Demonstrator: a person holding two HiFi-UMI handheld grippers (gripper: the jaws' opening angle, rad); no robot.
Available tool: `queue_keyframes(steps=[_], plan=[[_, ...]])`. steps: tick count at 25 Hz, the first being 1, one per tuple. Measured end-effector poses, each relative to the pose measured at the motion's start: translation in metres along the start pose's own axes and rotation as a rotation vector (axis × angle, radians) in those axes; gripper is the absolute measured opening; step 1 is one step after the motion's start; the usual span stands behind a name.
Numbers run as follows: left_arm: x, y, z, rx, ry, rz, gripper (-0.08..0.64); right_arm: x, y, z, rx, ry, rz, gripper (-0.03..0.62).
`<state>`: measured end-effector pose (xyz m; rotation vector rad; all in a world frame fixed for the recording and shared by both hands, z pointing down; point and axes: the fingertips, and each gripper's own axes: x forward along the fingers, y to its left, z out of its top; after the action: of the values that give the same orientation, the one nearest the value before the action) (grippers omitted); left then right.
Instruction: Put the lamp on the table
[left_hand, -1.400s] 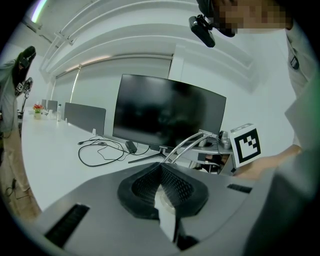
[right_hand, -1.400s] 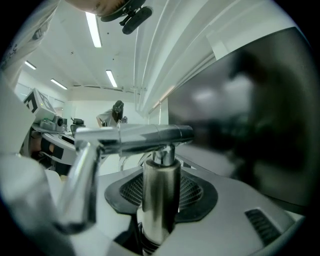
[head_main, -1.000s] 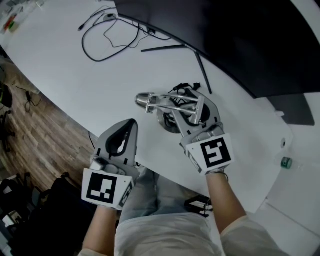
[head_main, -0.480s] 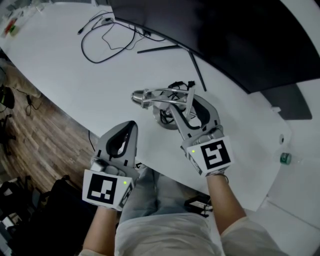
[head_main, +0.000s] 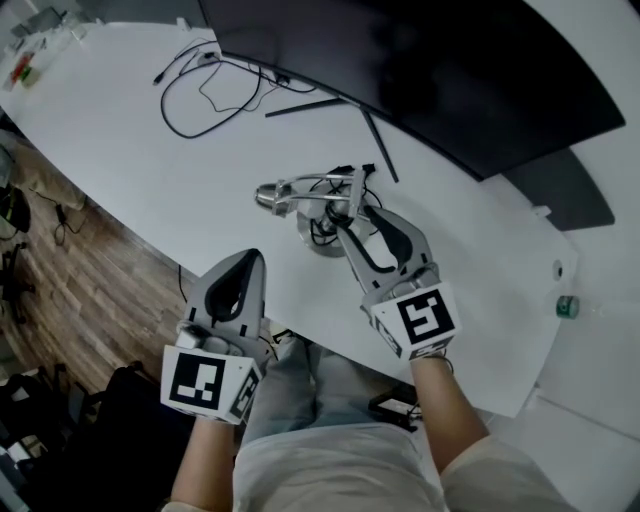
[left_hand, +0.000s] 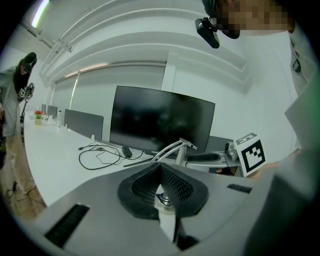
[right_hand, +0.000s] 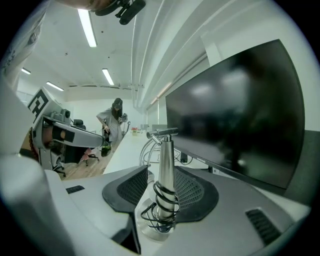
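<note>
Drawing back toward the person since a second ago, the right gripper (head_main: 360, 216) now has the lamp (head_main: 315, 245) at its tips rather than deep between its jaws, while the left gripper (head_main: 255, 259) hangs where it was. The lamp stands on its round base on the white table (head_main: 150, 150), its head (head_main: 268, 195) reaching toward 9 o'clock, the dark monitor (head_main: 420, 70) at its 1 o'clock. The right forearm comes up from 6 o'clock, the gripper aimed toward 11 o'clock. The left gripper sits at the lamp's 7 o'clock, past the table edge and above the wooden floor (head_main: 80, 270), its jaws closed together on nothing. The right gripper view alone shows the jaws parted on either side of the upright stem (right_hand: 165, 165), cable wound round its foot and table showing between stem and left pad, plus a distant standing person (right_hand: 116, 125). The left gripper view shows the right gripper's marker cube (left_hand: 250, 152) at 3 o'clock.
</note>
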<state>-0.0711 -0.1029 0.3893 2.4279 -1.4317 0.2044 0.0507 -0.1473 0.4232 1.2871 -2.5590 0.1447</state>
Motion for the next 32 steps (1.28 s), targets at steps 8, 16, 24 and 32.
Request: queue_keyframes(steps=[8,16,24,32], plan=[[-0.005,-0.009,0.009,0.032,-0.006,-0.011,0.002,-0.026,0.003,0.003,0.021,-0.005,0.021,0.089],[-0.02,-0.017,0.024,0.062,-0.015,-0.016,0.002,-0.051,0.007,0.029,0.009,-0.025,0.036,0.046],[-0.035,-0.038,0.021,0.043,0.004,-0.063,0.002,-0.067,0.017,0.052,0.0,-0.025,0.085,0.037],[-0.046,-0.04,0.036,0.057,-0.008,-0.063,0.002,-0.083,0.023,0.082,0.0,-0.044,0.07,0.032]])
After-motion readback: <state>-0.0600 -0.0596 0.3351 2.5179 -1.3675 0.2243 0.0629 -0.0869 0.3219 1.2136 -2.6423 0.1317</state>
